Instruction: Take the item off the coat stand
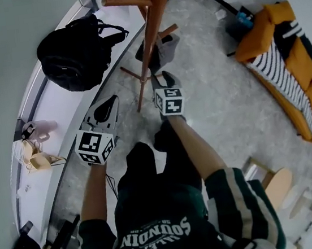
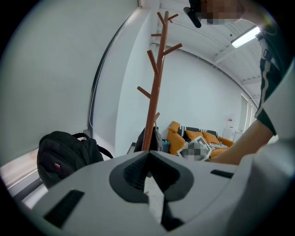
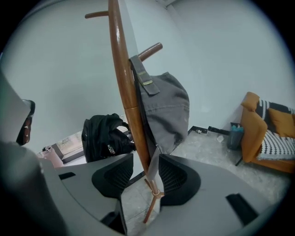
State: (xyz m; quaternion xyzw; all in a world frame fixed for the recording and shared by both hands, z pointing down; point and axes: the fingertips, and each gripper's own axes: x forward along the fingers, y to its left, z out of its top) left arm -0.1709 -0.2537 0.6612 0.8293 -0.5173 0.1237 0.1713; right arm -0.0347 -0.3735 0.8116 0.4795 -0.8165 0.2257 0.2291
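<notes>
The grey bag hangs by its strap loop from a short peg low on the coat stand, its body drooping beside the pole above the floor.

Our right tongs are spread wide and hold nothing. The pole and a dangling grey tail of the bag show in the gap, but neither pad presses on them. To do this step well, we judge we should take the cloth or strap alone, clear of the pole, close firmly, then lift until the loop clears the peg's upturned tip before drawing away. A sideways tug could tip the stand.

Our left tongs are closed with nothing in them.

In the head view the right forearm reaches straight ahead, the right tongs just beside the pole and angled downward. The left tongs sit further back and to the left, near the black backpack.
</notes>
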